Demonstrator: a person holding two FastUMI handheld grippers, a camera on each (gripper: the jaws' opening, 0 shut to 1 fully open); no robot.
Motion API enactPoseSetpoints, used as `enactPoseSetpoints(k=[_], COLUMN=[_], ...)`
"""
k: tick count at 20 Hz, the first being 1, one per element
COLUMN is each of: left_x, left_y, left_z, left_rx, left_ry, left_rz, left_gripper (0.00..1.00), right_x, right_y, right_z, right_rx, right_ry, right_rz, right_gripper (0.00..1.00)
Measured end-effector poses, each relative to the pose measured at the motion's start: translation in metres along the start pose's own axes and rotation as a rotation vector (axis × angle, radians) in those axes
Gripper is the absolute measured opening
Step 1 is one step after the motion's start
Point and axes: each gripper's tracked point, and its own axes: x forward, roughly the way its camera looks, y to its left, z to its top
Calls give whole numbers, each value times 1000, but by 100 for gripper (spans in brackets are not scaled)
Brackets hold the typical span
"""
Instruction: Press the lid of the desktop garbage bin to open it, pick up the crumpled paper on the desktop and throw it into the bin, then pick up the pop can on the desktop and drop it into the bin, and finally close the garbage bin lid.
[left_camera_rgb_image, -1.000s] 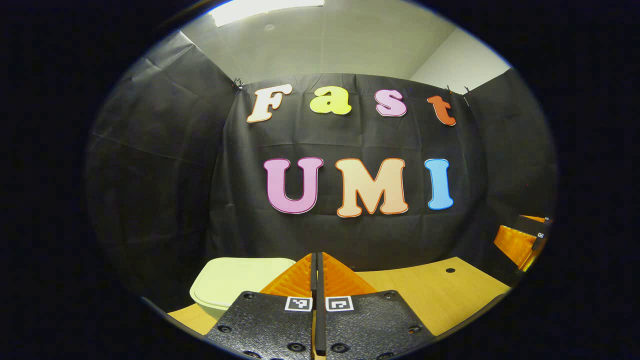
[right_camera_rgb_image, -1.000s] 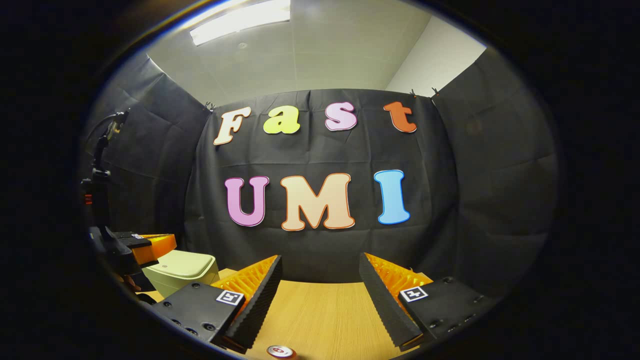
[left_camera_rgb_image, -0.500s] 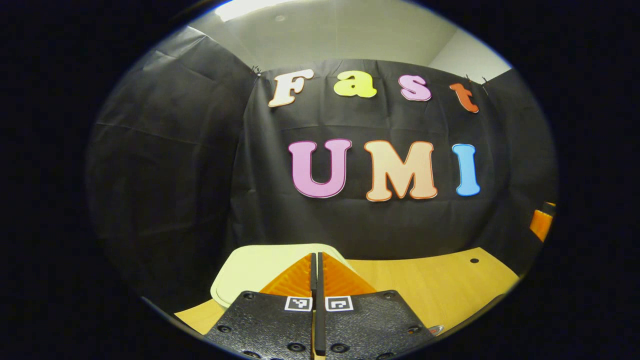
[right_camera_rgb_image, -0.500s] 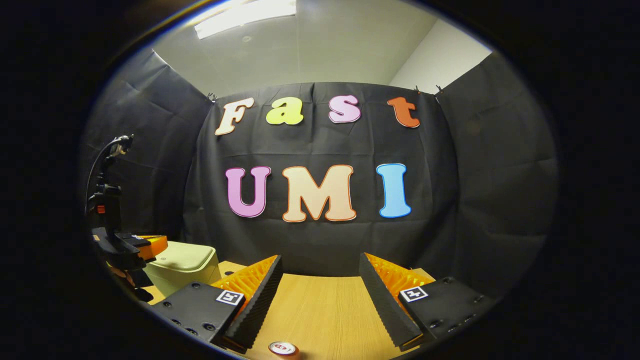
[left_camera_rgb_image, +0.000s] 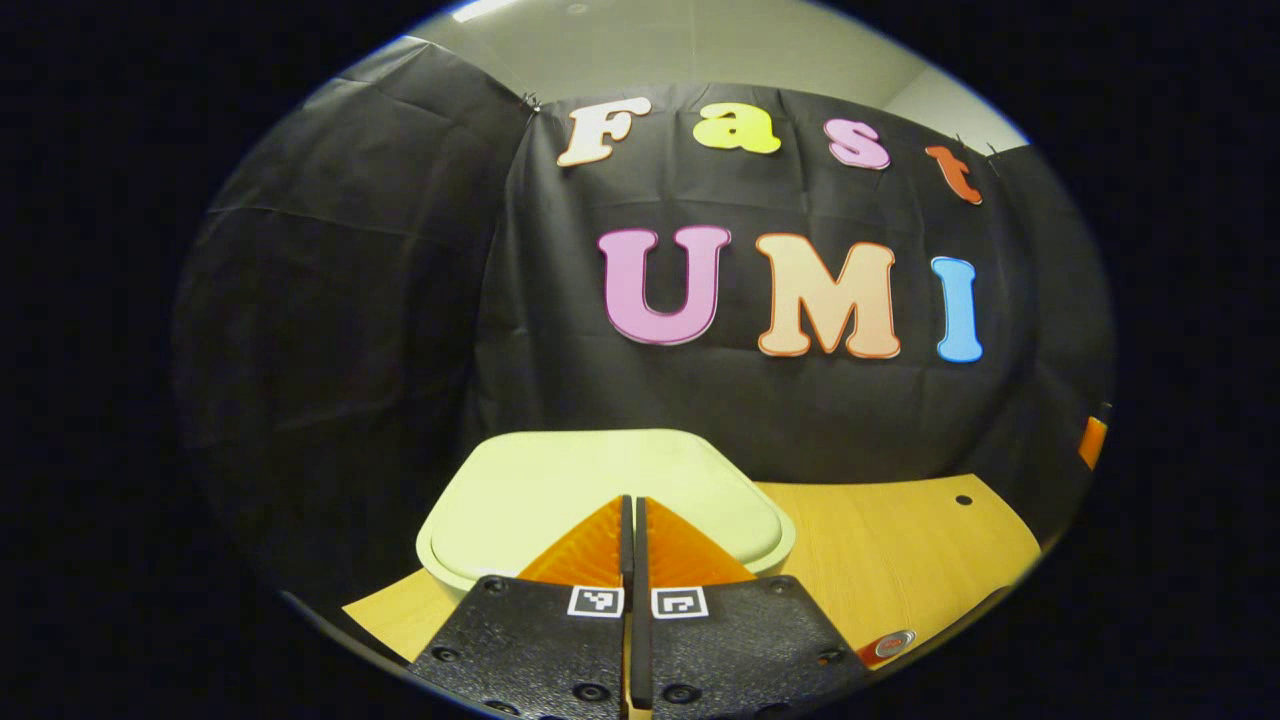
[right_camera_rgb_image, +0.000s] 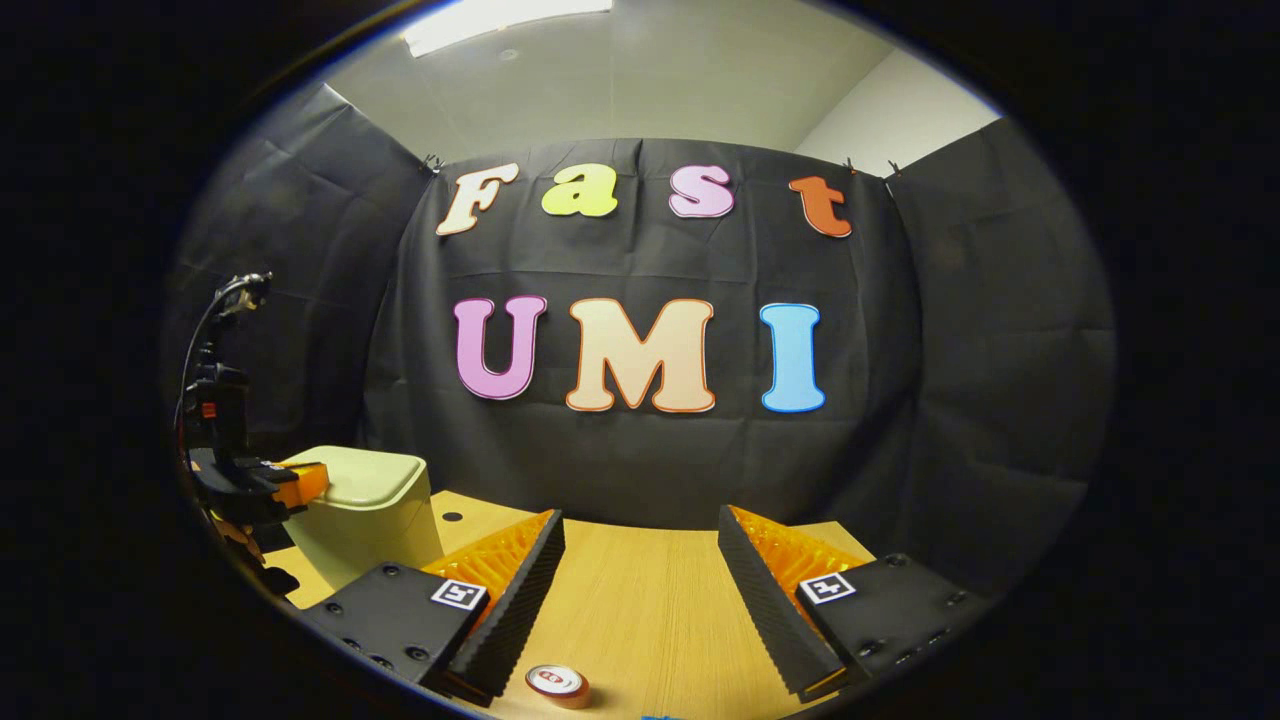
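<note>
In the left gripper view the left gripper (left_camera_rgb_image: 633, 505) sits at the bottom centre, its two fingers pressed together with nothing between them. Compared with a second ago, the garbage bin (left_camera_rgb_image: 600, 490) has grown from a small shape at lower left to a broad pale form directly behind the fingertips; the tips now lie over the front part of its closed lid, though whether they touch it cannot be told. The pop can (left_camera_rgb_image: 890, 645) has come into sight at the lower right edge, standing on the wooden desktop (left_camera_rgb_image: 880, 550).

In the right gripper view the right gripper (right_camera_rgb_image: 640, 525) hangs spread wide and empty at the bottom. Between its fingers, close to the bottom edge and nearer the left one, stands the pop can (right_camera_rgb_image: 556, 682), more fully in view than before. Beyond lies bare desktop (right_camera_rgb_image: 640, 590). At the left edge the bin (right_camera_rgb_image: 365, 510) stands farther off, with the left gripper (right_camera_rgb_image: 290, 480) lower than earlier, level with the lid's near edge. Black cloth closes the back.
</note>
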Motion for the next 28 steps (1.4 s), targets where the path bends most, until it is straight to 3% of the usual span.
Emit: enactPoseSetpoints(k=[2, 3, 5, 8, 10, 11, 14, 16, 19, 25, 28], left_x=[-1, -3, -3, -5, -14, -17, -27, -32, -41, -54, -60], left_y=[-2, -2, -2, -3, -12, -15, -20, -24, -24, -14, -15], left_z=[2, 2, 16, 18, 31, 36, 53, 61, 75, 93, 103], left_rx=[-46, -14, -13, -45, -30, -3, 52, 49, 50, 86, 107], left_ry=[-6, -3, -85, -70, -112, -125, -178, -194, -229, -278, -304], left_rz=[-1, -5, -13, -13, -34, -42, -53, -59, -54, -18, -14], left_gripper=[0, 0, 0, 0, 23, 27, 57, 63, 82, 94, 94], right_x=[0, 0, 2, 3, 2, 3, 1, 0, -4, -34, -41], right_y=[-3, -3, -3, -13, -20, -24, -33, -35, -35, -28, -32], right_z=[-4, -8, -22, -55, -82, -99, -139, -166, -210, -288, -310], right_rx=[-22, -26, -19, 6, 22, 24, 30, 17, 4, -20, -53], right_ry=[8, 15, 49, 152, 227, 272, 367, 431, 555, 821, 895], right_rz=[-1, 8, 34, 56, 59, 60, 64, 74, 103, 173, 173], right_gripper=[97, 97, 96, 98, 99, 99, 99, 99, 99, 99, 99])
